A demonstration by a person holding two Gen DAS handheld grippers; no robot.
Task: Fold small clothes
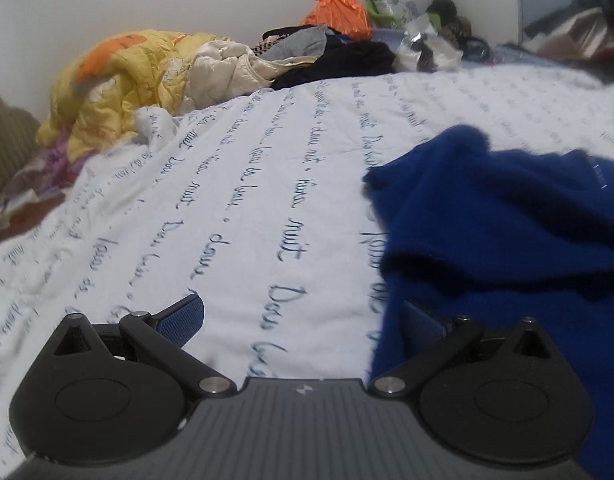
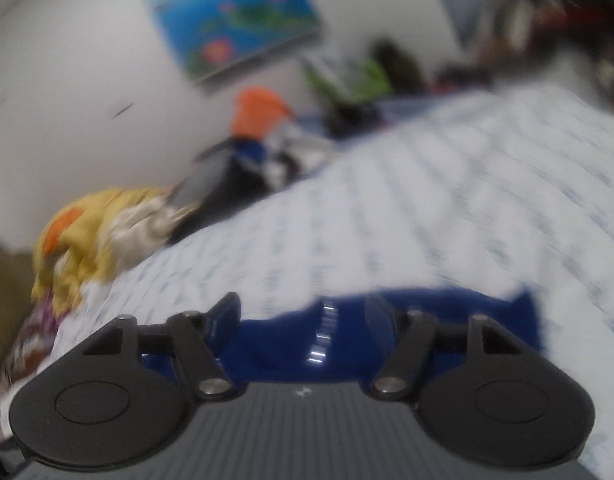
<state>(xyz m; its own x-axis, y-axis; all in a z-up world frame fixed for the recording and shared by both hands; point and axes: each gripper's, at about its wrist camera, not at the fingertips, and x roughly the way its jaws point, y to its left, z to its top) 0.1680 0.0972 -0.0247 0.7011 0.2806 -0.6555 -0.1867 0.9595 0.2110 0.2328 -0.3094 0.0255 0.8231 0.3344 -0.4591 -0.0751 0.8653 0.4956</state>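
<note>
Left wrist view: the blue garment (image 1: 503, 240) lies rightward of the released left tool (image 1: 303, 316), draping its right finger; the right tool (image 2: 303, 320), also released, straddles the cloth.

Home bedroom: bed (image 1: 267, 168), heaped quilt (image 1: 119, 84), strewn clothes (image 1: 339, 56).

Bare bedsheet (image 1: 267, 184) ahead; clothes pile (image 1: 211, 60) crowds the far edge.
</note>
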